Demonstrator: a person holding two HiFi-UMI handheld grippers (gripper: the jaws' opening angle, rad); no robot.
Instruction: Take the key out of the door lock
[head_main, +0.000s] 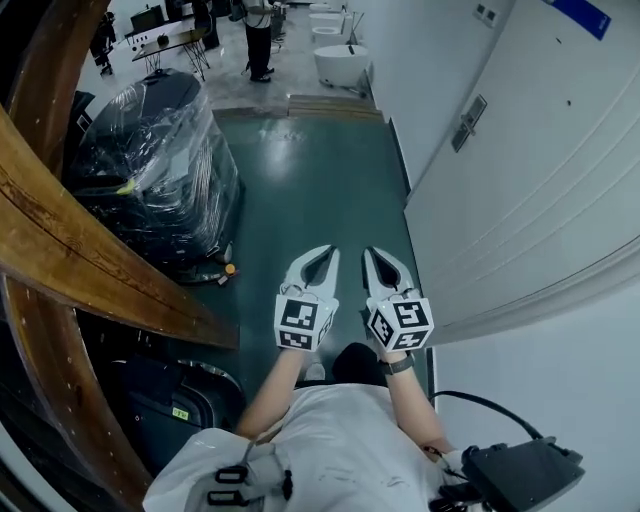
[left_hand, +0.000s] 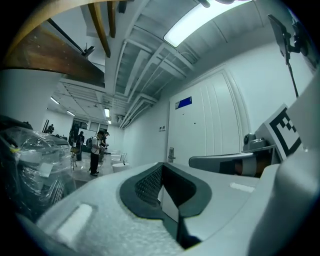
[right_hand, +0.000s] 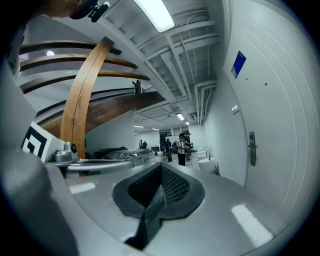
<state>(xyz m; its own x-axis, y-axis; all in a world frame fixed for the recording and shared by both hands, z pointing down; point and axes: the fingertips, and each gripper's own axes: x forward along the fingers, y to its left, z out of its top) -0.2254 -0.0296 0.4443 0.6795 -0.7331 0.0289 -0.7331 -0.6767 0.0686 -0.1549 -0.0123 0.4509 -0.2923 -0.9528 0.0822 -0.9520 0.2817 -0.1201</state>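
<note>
Jaws: left gripper (head_main: 328, 252) and right gripper (head_main: 369, 252) both closed, empty | door lock (head_main: 468, 123) far right on white door (head_main: 540, 190), key too small to see | green floor (head_main: 320, 180) open beyond, wrapped machine (head_main: 150, 170) at left

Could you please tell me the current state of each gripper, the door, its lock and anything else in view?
left gripper: shut, nothing between the jaws
right gripper: shut, nothing between the jaws
door: closed
door lock: untouched, key too small to tell
black machine: wrapped in clear plastic
</note>
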